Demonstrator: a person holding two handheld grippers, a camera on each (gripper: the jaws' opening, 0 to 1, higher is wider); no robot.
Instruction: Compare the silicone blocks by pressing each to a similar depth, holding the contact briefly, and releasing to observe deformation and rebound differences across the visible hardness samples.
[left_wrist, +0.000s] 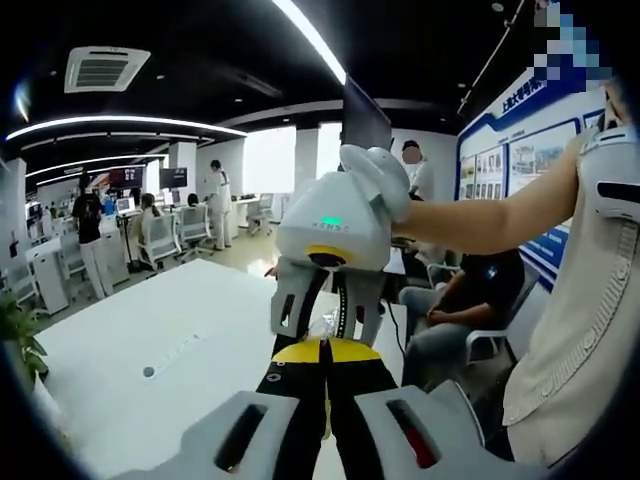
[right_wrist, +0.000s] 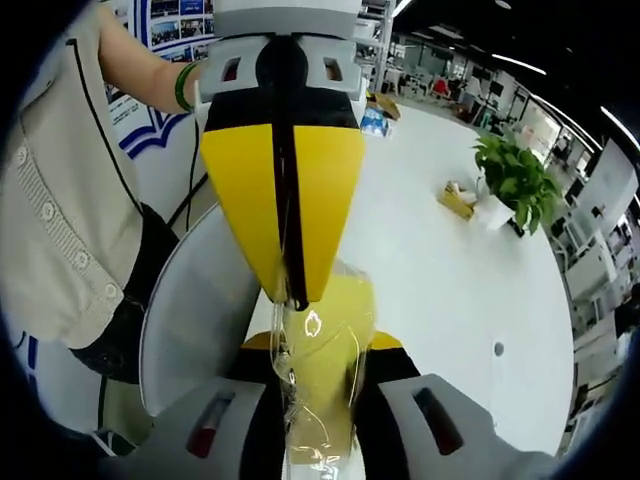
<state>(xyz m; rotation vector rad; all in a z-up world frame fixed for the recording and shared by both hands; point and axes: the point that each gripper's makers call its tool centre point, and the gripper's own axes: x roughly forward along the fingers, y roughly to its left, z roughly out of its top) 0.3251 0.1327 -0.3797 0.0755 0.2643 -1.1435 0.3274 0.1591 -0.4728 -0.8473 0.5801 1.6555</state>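
A: Above the white table (right_wrist: 470, 270), what are the two tongs doing?

B: They meet tip to tip. Seen from the right gripper view, the left gripper (right_wrist: 291, 290) reaches down from the top, its yellow jaws closed to a thin seam and pinching the top edge of a clear plastic bag (right_wrist: 322, 385).

A: And the right gripper (right_wrist: 320, 400)?

B: Its jaws rise from below, closed around the same bag. Something yellow sits inside the wrapping; I cannot tell whether it is a silicone block.

A: Does the left gripper view agree?

B: Yes. There the left gripper (left_wrist: 324, 352) shows yellow tips shut together, the crinkled bag (left_wrist: 322, 326) just beyond them, caught between the right gripper (left_wrist: 325, 322) fingers.

A: Anything else on that table?

B: A potted plant (right_wrist: 520, 180) stands well away from the grippers, with a small yellow box (right_wrist: 458, 197) beside it.
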